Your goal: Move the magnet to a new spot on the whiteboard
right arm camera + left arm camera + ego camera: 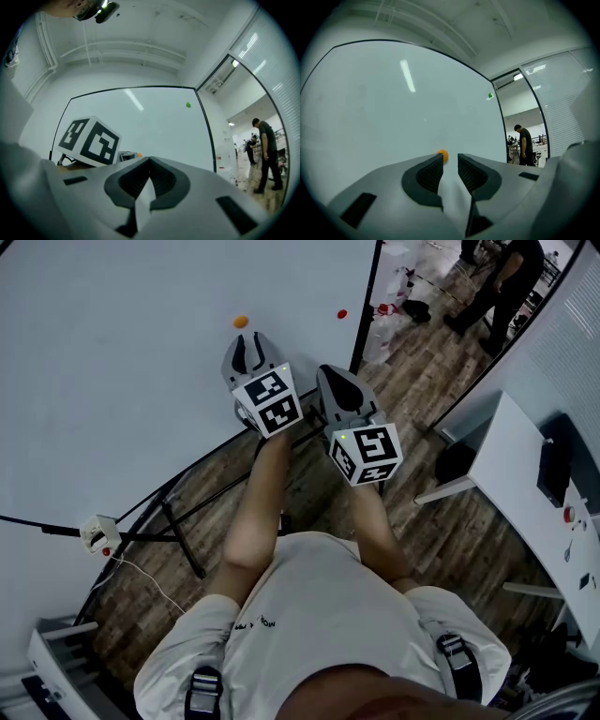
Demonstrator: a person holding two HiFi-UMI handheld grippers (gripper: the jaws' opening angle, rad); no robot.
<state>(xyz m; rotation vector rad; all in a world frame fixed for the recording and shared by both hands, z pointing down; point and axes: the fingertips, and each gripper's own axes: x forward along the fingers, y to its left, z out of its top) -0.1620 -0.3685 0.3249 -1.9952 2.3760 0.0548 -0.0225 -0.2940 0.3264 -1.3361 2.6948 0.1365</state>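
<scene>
A small red round magnet (341,312) sits near the large white whiteboard's (112,381) black right edge, with a person in dark clothes (497,282) well beyond that edge; blank board spreads wide to the left. The small orange round magnet (241,322) clings to the whiteboard just ahead of the left gripper's (450,160) spread jaws, clear of them; the right gripper (149,164), pressed together and empty, hangs beside the left.

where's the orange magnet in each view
Head view: orange magnet on the whiteboard, upper middle, just above the left gripper.
Left gripper view: low centre, just past the open jaw tips, not between them.
Right gripper view: a tiny orange speck left of centre, peeking out behind the left gripper.
Shared landmark: the whiteboard's dark right edge.
</scene>
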